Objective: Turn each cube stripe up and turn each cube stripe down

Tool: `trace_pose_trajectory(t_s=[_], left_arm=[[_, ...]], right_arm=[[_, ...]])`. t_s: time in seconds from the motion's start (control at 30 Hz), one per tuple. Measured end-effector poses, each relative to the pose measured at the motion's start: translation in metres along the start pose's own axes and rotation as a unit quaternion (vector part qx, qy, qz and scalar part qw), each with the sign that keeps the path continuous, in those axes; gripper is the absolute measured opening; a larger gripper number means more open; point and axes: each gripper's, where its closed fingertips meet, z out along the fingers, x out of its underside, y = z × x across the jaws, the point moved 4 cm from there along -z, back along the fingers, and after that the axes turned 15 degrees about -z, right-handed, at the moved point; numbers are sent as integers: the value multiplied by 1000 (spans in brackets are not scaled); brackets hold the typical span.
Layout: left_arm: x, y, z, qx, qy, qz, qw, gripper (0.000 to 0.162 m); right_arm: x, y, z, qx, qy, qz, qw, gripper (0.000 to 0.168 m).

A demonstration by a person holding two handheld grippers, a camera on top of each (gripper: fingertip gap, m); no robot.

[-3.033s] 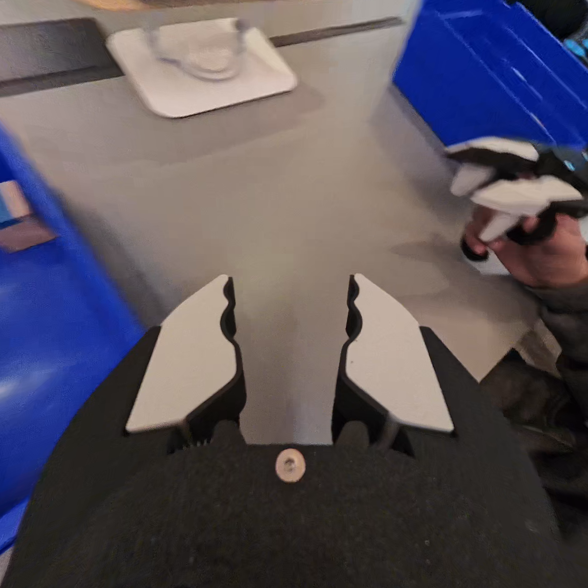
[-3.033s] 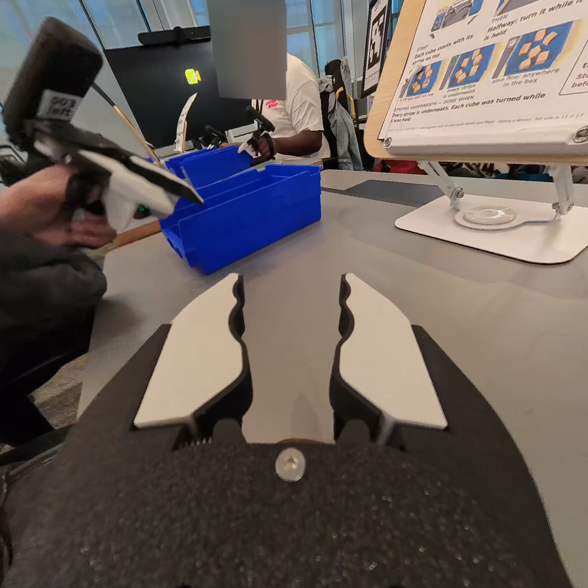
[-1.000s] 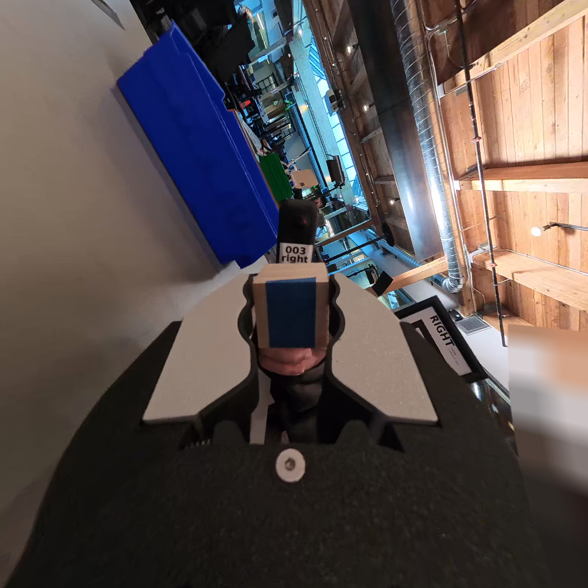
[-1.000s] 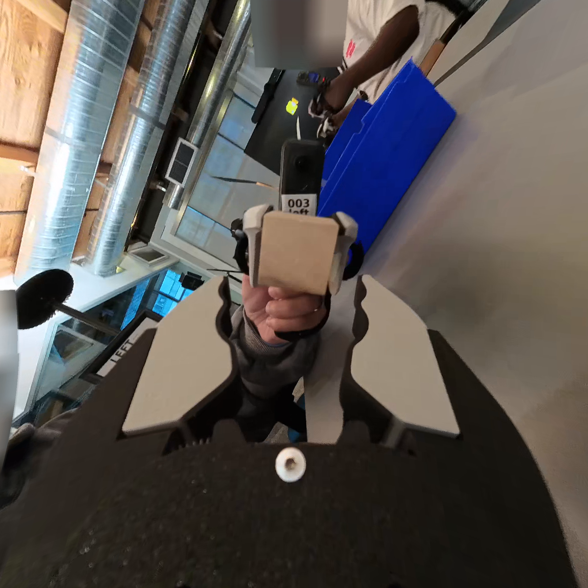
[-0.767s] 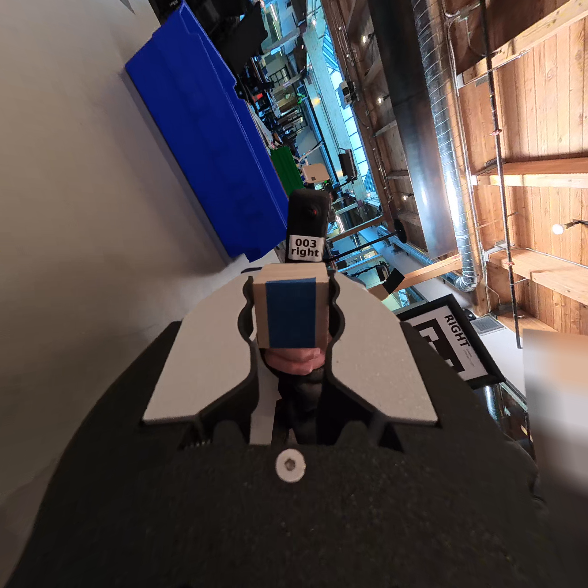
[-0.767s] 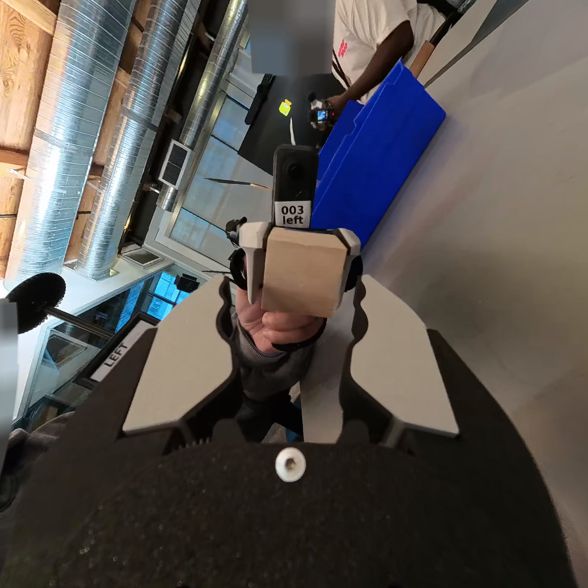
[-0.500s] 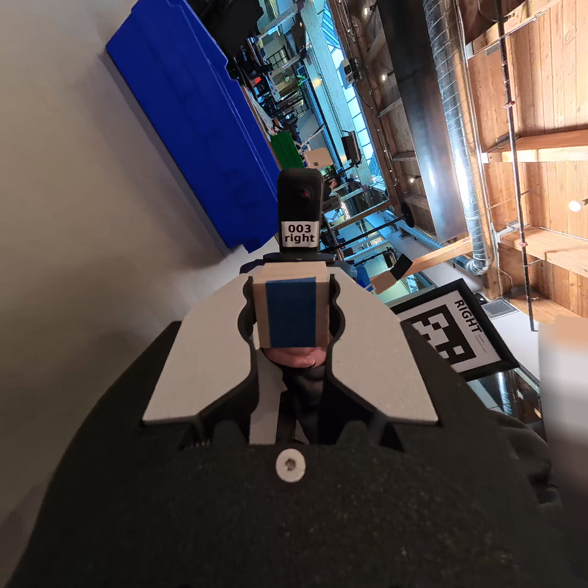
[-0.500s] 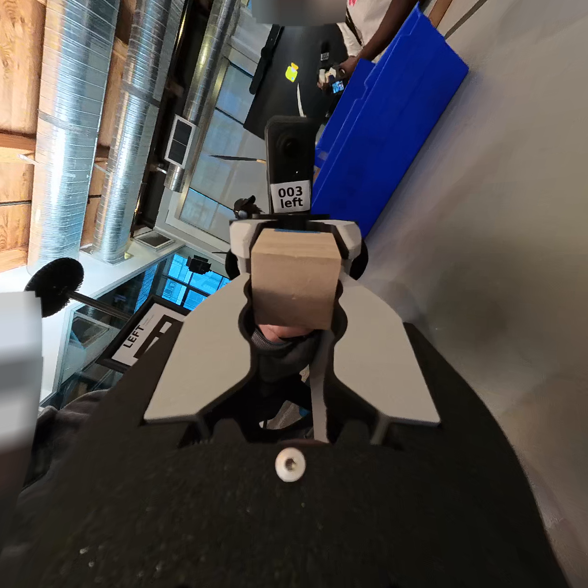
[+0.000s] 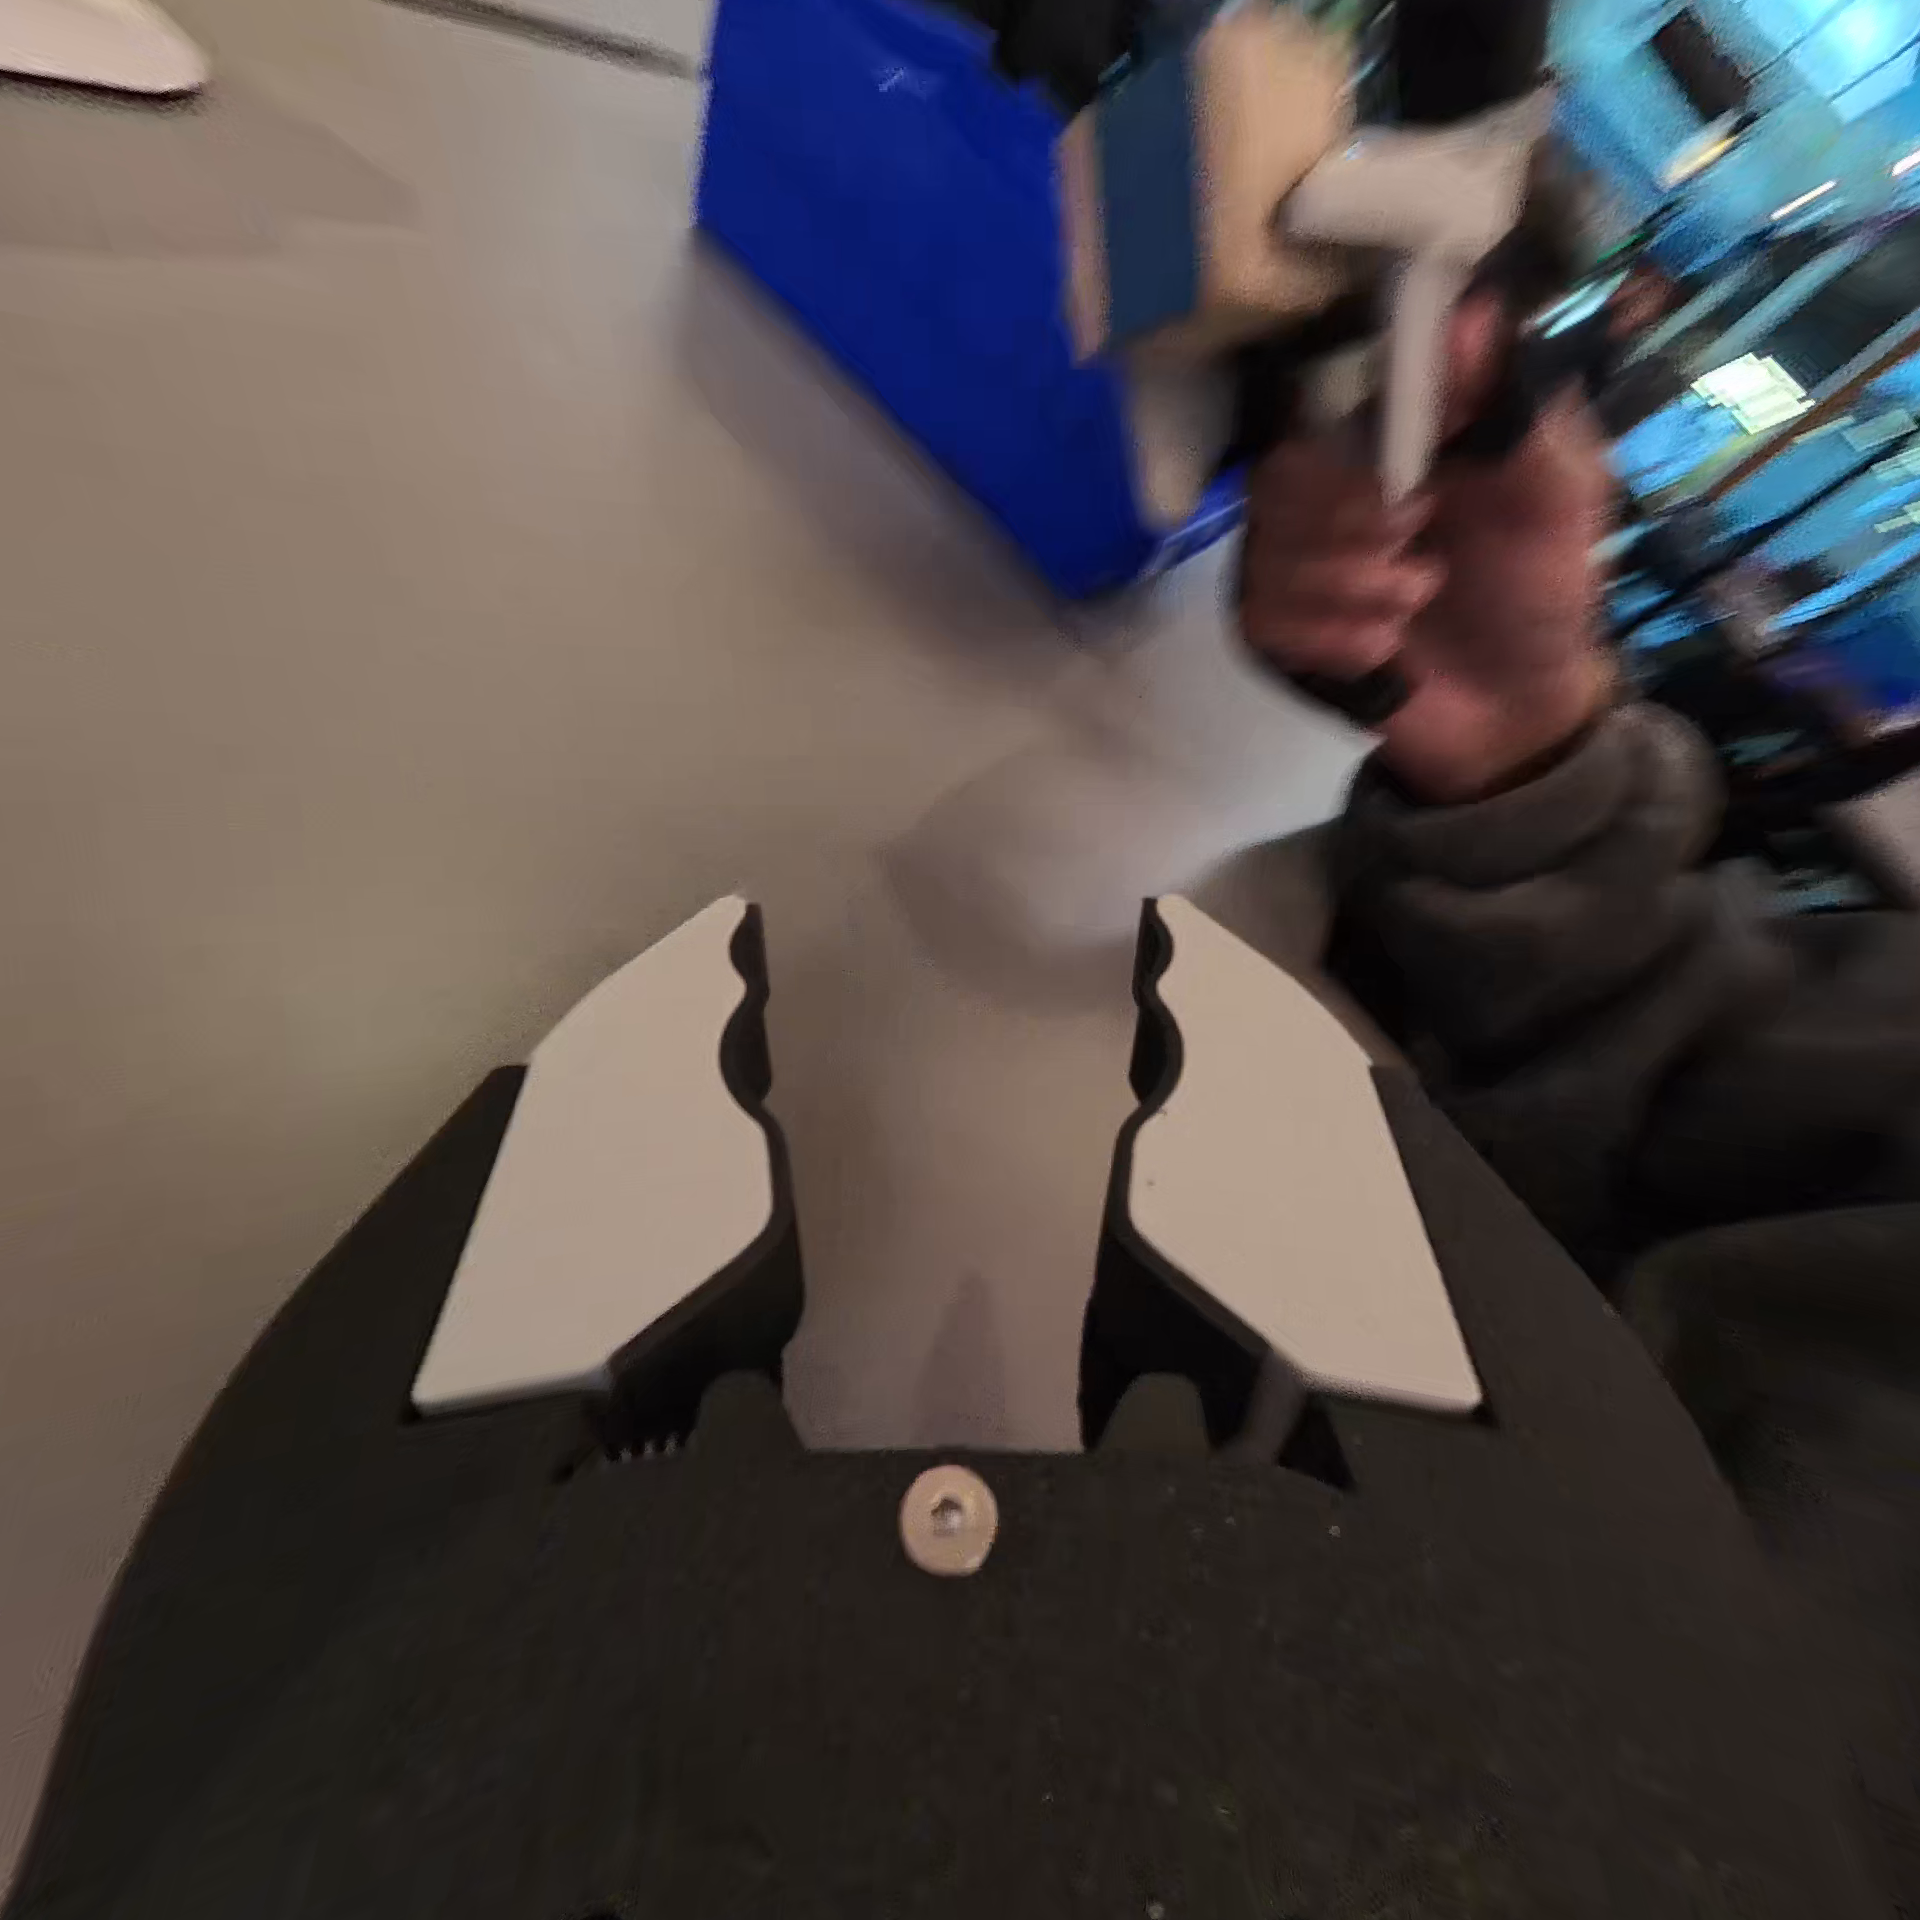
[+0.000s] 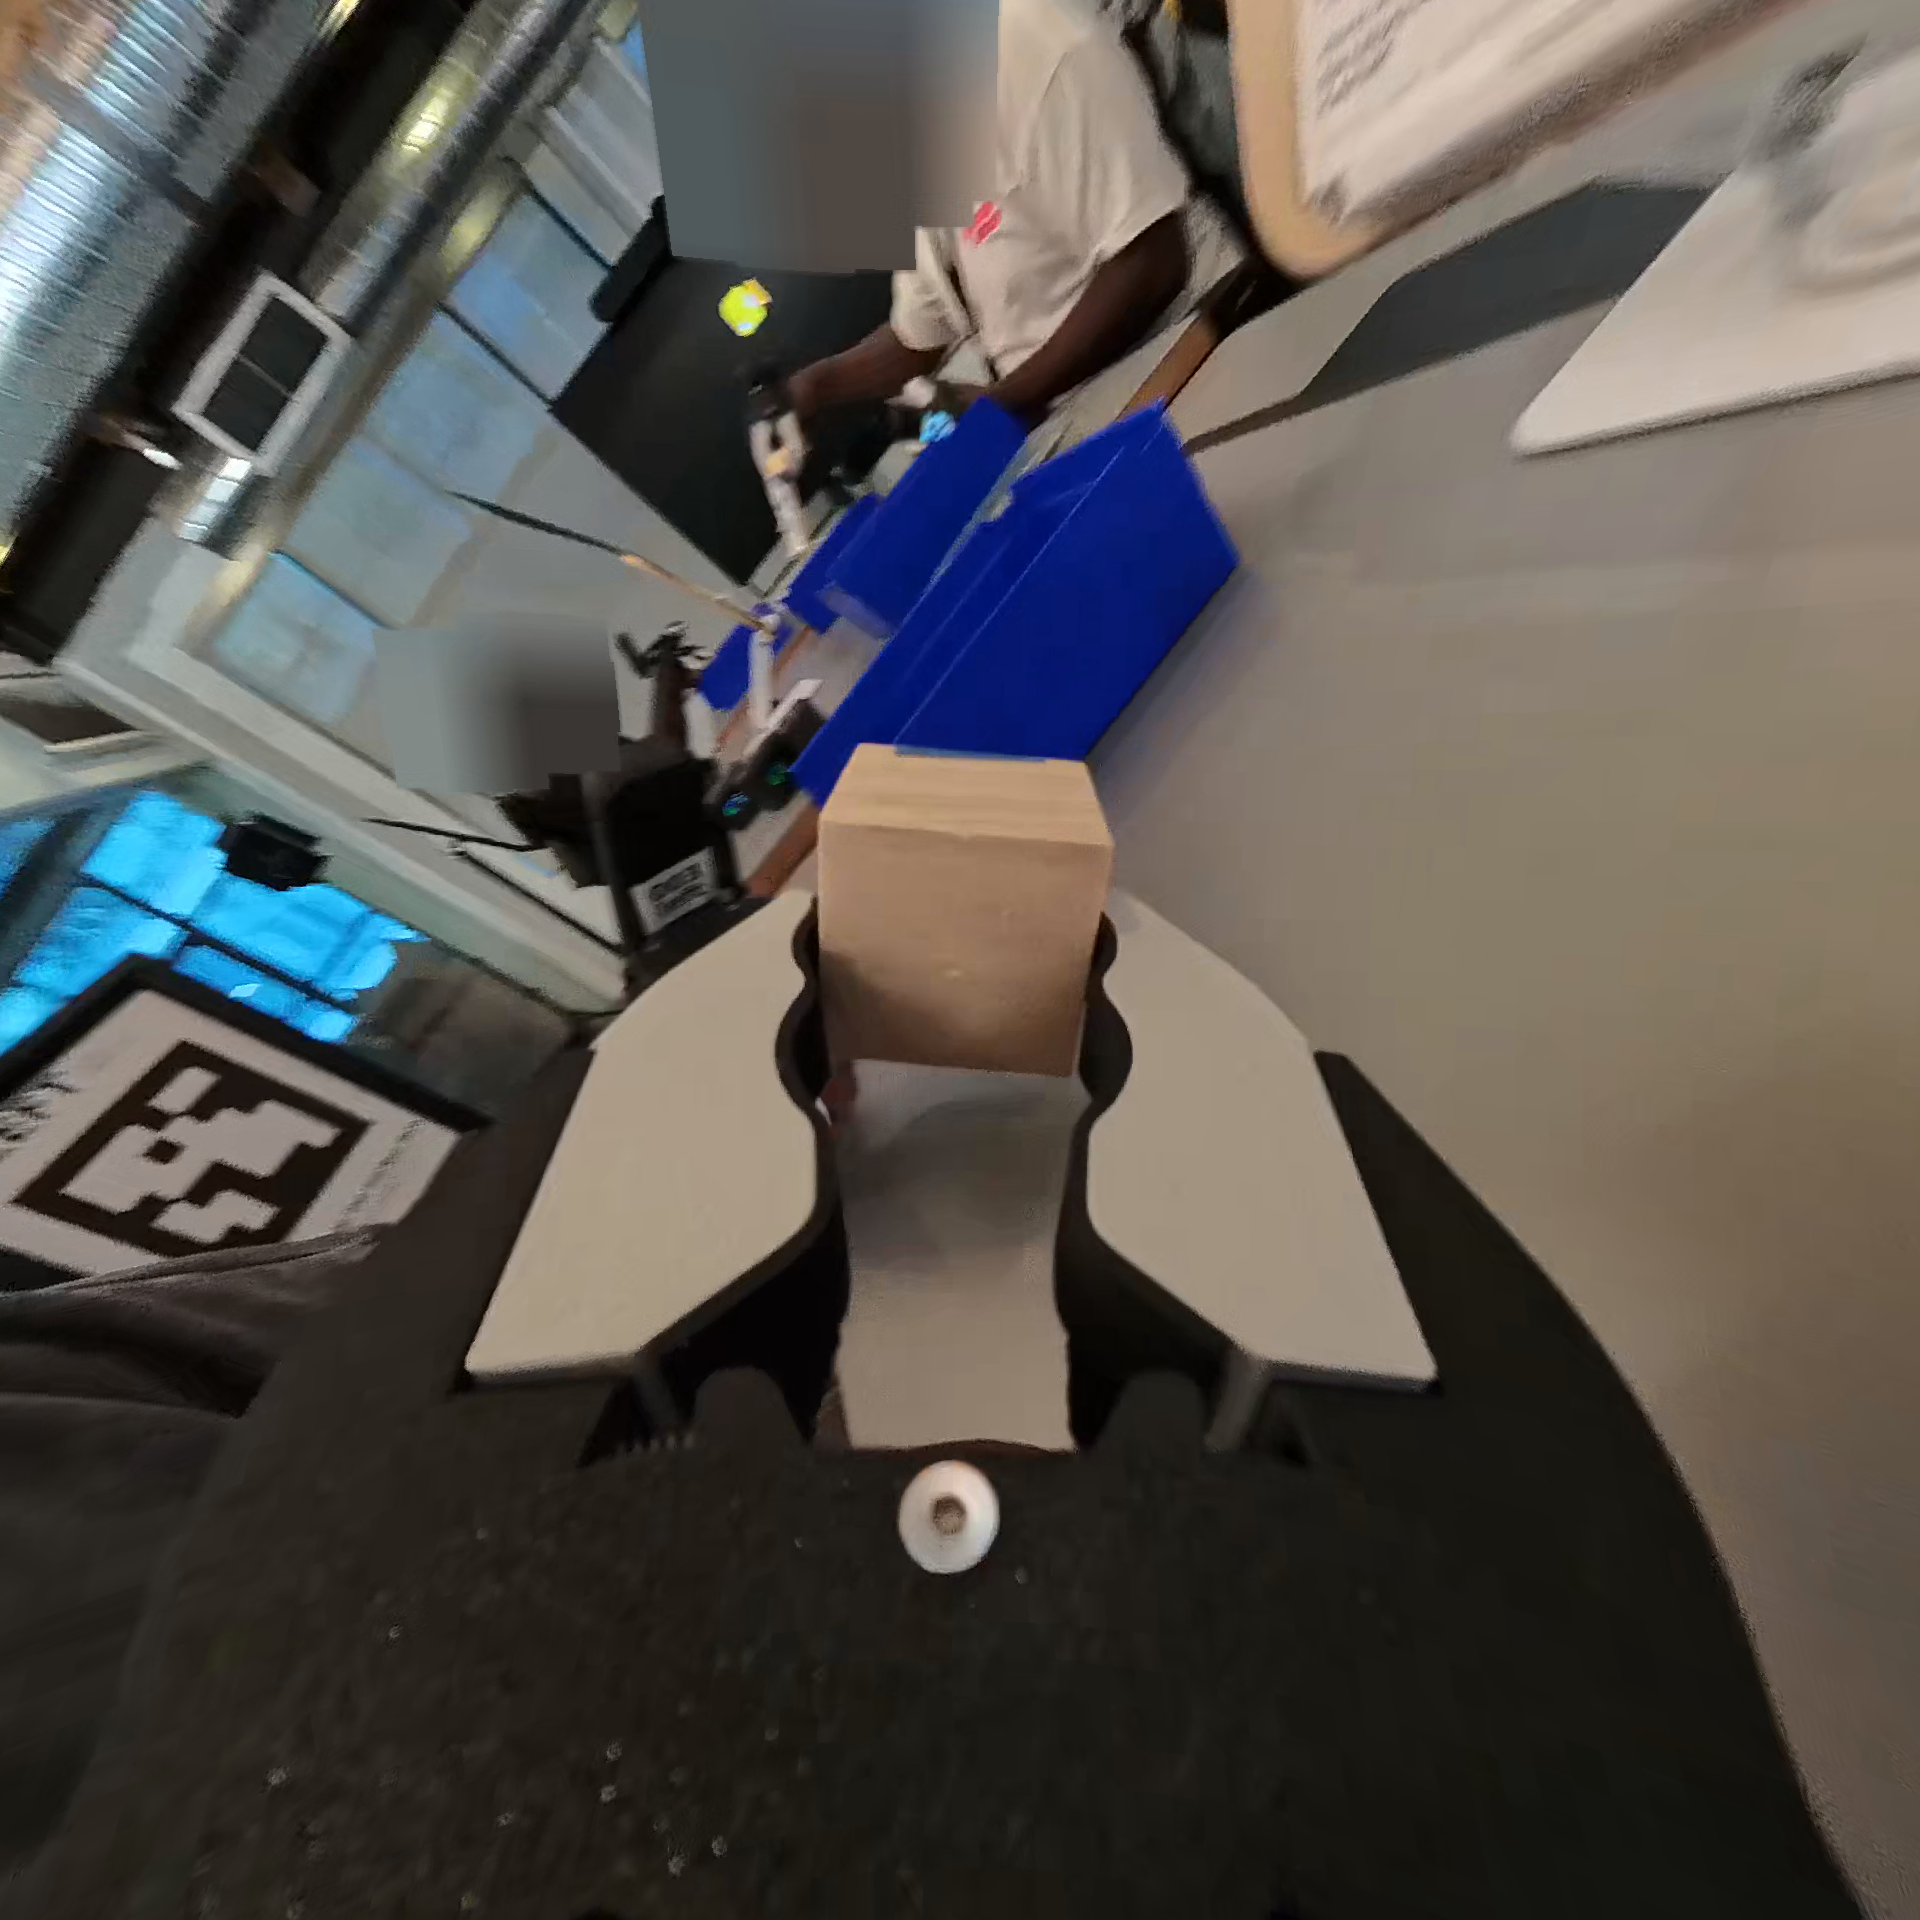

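Grey table (image 9: pixel 312 623) under both cameras, both views tilted and partly blurred by motion; windows and metal ducting at 10 o'clock in the right wrist view. A blue bin (image 9: pixel 914 270) sits on the table at 1 o'clock from the left gripper (image 9: pixel 948 920); another blue bin (image 10: pixel 1049 623) lies at 12 o'clock in the right wrist view. Left gripper: jaws apart, nothing between them, bare table showing in the gap. Right gripper (image 10: pixel 956 935): jaws clamped on a wooden cube (image 10: pixel 961 914), held at the fingertips, plain wood face toward the camera, a thin blue edge just visible along the cube's far top side. In the left wrist view the same cube (image 9: pixel 1174 177) shows at 1 o'clock, smeared, its blue stripe facing the camera, with a hand (image 9: pixel 1423 613) in a dark sleeve below it gripping the handle. A white stand base (image 10: pixel 1745 332) sits at 2 o'clock in the right wrist view. A person in a white shirt (image 10: pixel 1049 208) stands behind the far bins.
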Motion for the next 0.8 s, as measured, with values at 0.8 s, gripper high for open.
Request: trace_pose_trajectory(t_s=[0.8], left_arm=[[14,0,5,-24,65,18,997,64]], right_arm=[[-27,-252,-147,475,442,99,755,47]])
